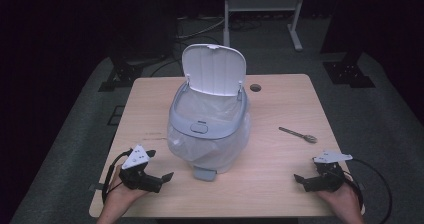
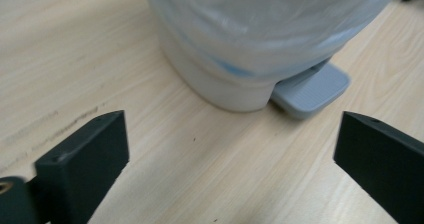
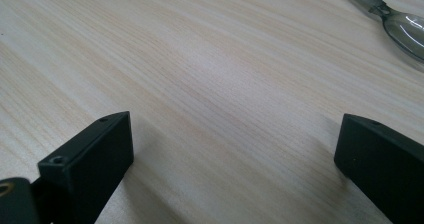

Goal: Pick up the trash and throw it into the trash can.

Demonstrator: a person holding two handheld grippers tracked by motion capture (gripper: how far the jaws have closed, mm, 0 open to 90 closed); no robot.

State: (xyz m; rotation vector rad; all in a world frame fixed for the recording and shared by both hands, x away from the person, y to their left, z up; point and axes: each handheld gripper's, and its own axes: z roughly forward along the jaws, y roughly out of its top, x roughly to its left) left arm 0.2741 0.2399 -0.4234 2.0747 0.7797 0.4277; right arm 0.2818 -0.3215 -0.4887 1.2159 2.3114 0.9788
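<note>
Fingers (image 2: 85,159) of left gripper (image 1: 161,172) wide apart, empty, near bin pedal (image 2: 311,90)

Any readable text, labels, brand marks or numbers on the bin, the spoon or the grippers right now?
No readable text anywhere.
Pedal bin: the small raised plate on its front rim may carry a mark, but it is too small and blurred to read.
Spoon: no marking visible.
Left gripper and right gripper: no lettering visible on jaws or grey plates.

Left hand-held gripper (image 1: 161,172) and right hand-held gripper (image 1: 300,180) gape wide.
</note>
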